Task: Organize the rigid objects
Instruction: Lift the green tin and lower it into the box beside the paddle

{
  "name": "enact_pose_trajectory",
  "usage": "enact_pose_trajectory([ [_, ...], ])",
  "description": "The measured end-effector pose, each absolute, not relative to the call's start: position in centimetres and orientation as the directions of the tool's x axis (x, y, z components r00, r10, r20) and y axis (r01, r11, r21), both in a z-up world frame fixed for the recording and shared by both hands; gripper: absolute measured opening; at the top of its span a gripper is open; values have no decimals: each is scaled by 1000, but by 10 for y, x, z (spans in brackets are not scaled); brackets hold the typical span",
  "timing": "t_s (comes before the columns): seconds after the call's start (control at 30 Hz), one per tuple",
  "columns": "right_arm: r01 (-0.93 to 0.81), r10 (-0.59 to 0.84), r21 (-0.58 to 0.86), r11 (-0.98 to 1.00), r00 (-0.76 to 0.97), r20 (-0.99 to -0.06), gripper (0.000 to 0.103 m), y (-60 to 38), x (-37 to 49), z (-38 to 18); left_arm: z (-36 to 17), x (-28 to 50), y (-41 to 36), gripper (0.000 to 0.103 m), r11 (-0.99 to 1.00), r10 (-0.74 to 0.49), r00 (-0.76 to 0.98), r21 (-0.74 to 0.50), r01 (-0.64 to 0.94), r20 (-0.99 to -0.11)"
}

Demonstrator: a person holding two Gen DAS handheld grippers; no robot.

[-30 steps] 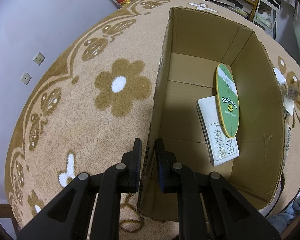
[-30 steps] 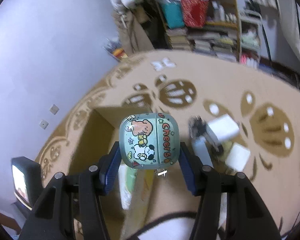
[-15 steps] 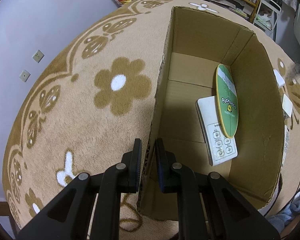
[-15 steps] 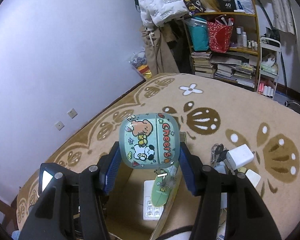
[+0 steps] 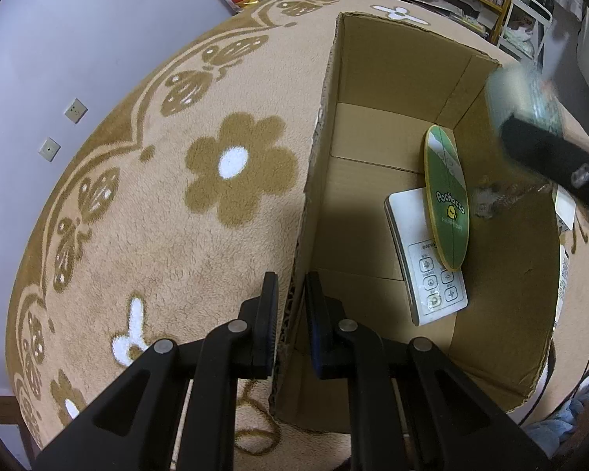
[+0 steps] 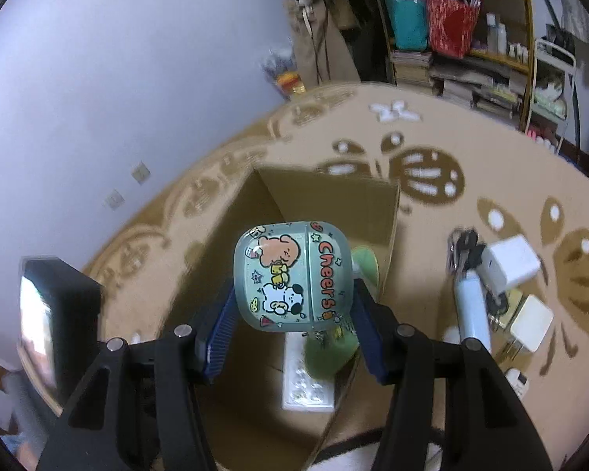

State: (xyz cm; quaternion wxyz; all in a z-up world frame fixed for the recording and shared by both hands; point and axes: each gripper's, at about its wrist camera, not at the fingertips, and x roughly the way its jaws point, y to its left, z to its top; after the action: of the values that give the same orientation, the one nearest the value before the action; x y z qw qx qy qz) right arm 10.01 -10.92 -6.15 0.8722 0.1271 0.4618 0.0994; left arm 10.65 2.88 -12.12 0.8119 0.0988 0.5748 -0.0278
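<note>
Left wrist view: at bottom centre the left gripper [image 5: 288, 306] has its jaws narrow, pinching the near wall of the cardboard box [image 5: 392, 78]. Right wrist view: the right gripper [image 6: 292, 314] has its jaws half wide, clamping the green cartoon case [image 6: 292, 274] at centre frame, above the box's opening.

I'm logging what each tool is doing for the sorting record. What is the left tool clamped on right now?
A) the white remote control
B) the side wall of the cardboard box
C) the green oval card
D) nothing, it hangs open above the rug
B: in the left wrist view the left tool has its fingers closed on either side of the cardboard box wall, while the white remote control and green oval card lie untouched inside.
</note>
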Motion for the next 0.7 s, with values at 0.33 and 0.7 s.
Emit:
enact_pose_trajectory([
  [0.33,-111,241,216,970,554,-797,60,-89,100,-73,-122,107,28,13,978,71,339,132,160,-938],
  [0.7,-68,231,234,970,570,-789,70,-101,98,-56,-123,107,28,13,977,78,336,139,161,-939],
])
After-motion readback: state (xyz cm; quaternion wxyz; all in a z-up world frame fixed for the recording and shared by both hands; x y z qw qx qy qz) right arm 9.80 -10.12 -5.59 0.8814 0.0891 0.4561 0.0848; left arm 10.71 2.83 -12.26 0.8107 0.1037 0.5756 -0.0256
